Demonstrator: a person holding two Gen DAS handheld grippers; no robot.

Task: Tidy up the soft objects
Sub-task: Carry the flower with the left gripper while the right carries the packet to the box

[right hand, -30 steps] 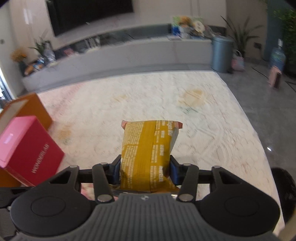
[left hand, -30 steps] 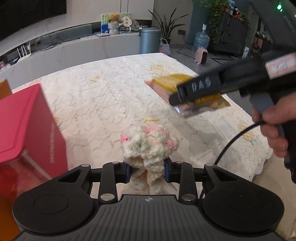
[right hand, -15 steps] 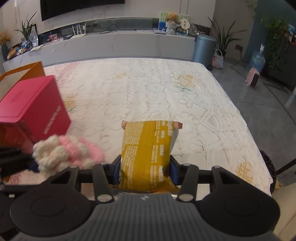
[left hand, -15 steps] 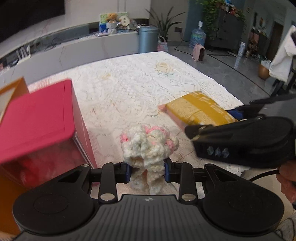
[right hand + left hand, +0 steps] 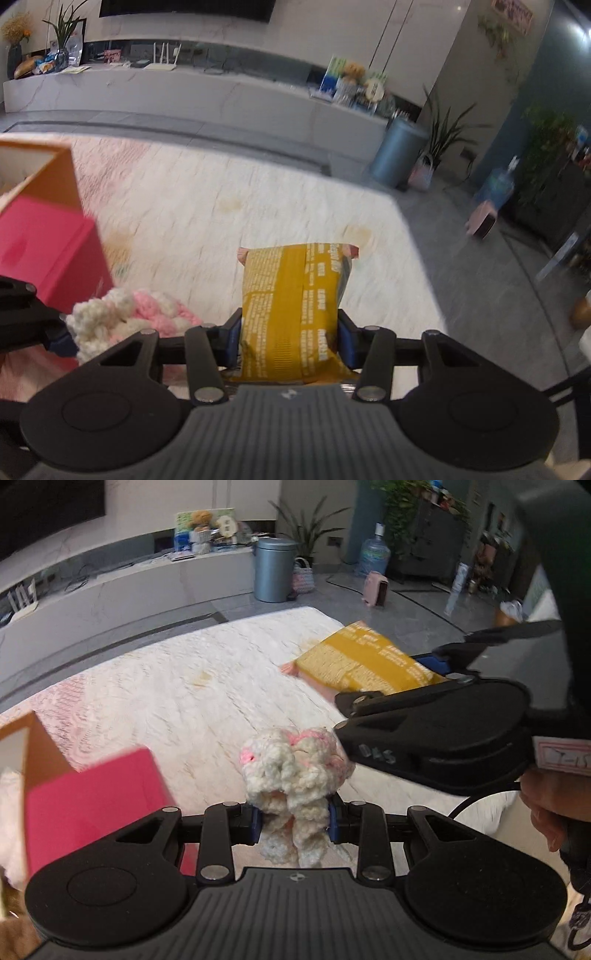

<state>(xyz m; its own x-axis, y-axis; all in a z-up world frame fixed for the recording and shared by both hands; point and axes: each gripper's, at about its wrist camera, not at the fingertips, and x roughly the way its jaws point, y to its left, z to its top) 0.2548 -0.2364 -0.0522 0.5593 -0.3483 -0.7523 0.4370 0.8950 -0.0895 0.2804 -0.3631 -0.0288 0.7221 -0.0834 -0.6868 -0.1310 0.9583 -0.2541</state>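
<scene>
The knit toy (image 5: 295,771) is clenched in the left tool (image 5: 294,819), the yellow packet (image 5: 295,306) in the right tool (image 5: 290,341), both above a white lace-covered worktop (image 5: 177,698). A pink box (image 5: 88,805) stands left; beyond lie a grey floor (image 5: 406,609), a bin (image 5: 275,568) and a long pale counter (image 5: 184,92).

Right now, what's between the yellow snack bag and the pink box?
In the right wrist view, the fluffy crocheted toy sits between the yellow snack bag and the pink box, held up in the left gripper.
</scene>
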